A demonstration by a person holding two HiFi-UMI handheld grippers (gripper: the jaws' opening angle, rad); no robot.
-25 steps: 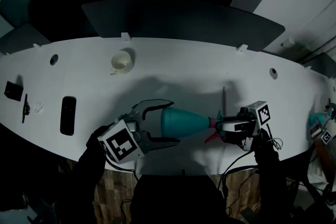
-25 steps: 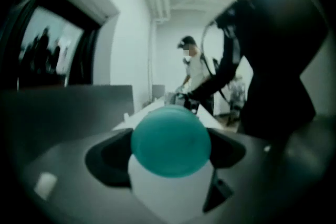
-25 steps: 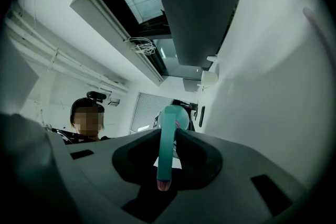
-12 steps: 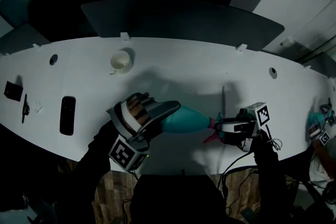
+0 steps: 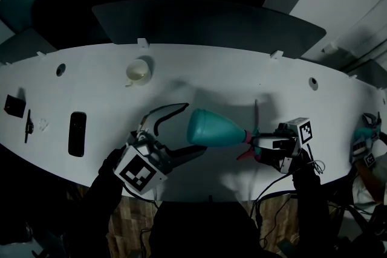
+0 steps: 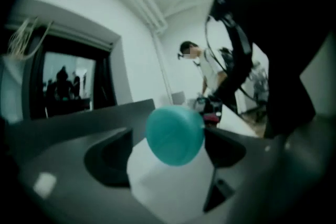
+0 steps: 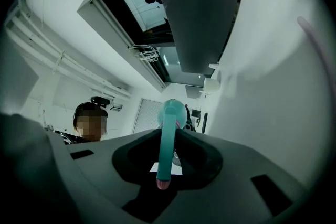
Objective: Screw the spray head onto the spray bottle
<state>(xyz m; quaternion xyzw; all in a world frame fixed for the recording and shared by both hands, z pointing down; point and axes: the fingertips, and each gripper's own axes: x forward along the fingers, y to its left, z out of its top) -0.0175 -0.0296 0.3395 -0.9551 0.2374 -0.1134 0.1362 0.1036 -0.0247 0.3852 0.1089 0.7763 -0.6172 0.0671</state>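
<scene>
Clamping a teal plastic spray head (image 5: 248, 146), your right gripper (image 5: 257, 145) carries the teal conical plastic bottle (image 5: 217, 130). Your left gripper (image 5: 192, 130) has its jaws apart around the base

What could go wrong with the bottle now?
The bottle hangs over the table only by the spray head in the right gripper; a loose thread could let it drop. The left gripper is open around its round base, so closing badly may knock it askew.
</scene>
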